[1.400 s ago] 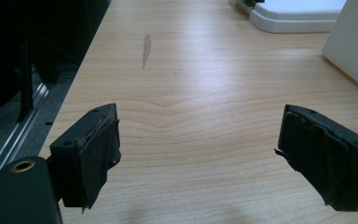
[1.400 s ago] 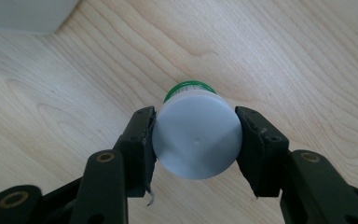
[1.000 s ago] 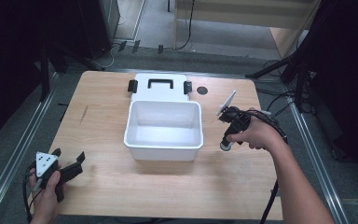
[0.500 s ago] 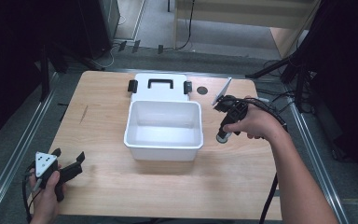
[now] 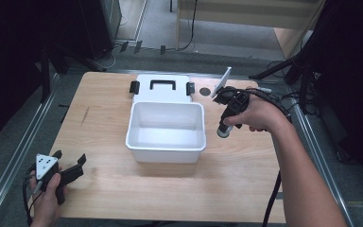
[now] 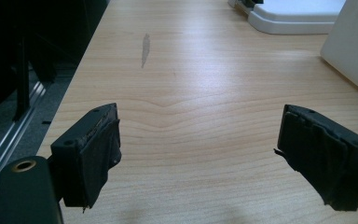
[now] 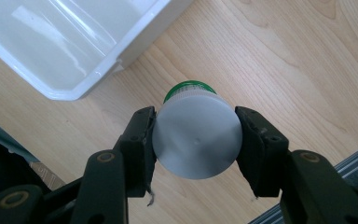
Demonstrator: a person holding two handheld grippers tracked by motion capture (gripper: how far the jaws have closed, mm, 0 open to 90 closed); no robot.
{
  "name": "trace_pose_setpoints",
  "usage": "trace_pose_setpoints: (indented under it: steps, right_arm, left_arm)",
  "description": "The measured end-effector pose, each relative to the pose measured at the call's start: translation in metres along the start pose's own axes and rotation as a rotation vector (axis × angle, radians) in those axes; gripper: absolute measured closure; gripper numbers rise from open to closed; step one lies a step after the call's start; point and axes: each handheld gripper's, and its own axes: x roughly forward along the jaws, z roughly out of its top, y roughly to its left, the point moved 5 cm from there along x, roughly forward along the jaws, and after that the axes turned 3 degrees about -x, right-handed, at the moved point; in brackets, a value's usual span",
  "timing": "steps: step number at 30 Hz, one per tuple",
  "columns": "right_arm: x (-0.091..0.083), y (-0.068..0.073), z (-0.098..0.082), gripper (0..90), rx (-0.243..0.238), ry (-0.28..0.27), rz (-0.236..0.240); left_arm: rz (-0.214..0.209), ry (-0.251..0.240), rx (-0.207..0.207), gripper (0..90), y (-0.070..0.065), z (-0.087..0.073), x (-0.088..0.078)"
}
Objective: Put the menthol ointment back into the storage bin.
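Jar (image 7: 196, 140) sits squeezed in your right gripper (image 7: 196, 142) beside the bin (image 5: 166, 141); its label is hidden. Your left gripper (image 6: 198, 154) gapes wide, holding nothing.

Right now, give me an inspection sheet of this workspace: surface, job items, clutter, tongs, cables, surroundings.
Surface: wooden table, one dark streak near its left edge.
Job's things: empty white plastic bin; its lid with a black handle lies flat behind it; grey-capped container with a green band.
Clutter: small dark round spot beside the lid.
Tongs: right tongs shut on the container, held beside the bin; left tongs open, nothing between them.
Cables: one trails from each gripper.
Surroundings: metal rails, dark floor, wooden furniture behind.
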Motion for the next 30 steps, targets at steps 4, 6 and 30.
trace_pose_setpoints:
  steps: [4,6,30]
  right_arm:
    - [-0.005,0.002,0.005,51.7,-0.006,0.002,0.000]
    - [-0.007,0.004,0.007,51.7,-0.013,-0.005,0.007]
    - [-0.027,0.037,0.041,51.8,-0.112,-0.020,-0.001]
  left_arm:
    - [0.000,-0.001,-0.001,13.8,0.000,0.000,0.000]
    - [0.000,-0.001,0.000,13.9,0.000,0.000,0.000]
    - [-0.004,-0.001,0.003,13.9,-0.001,0.000,0.000]
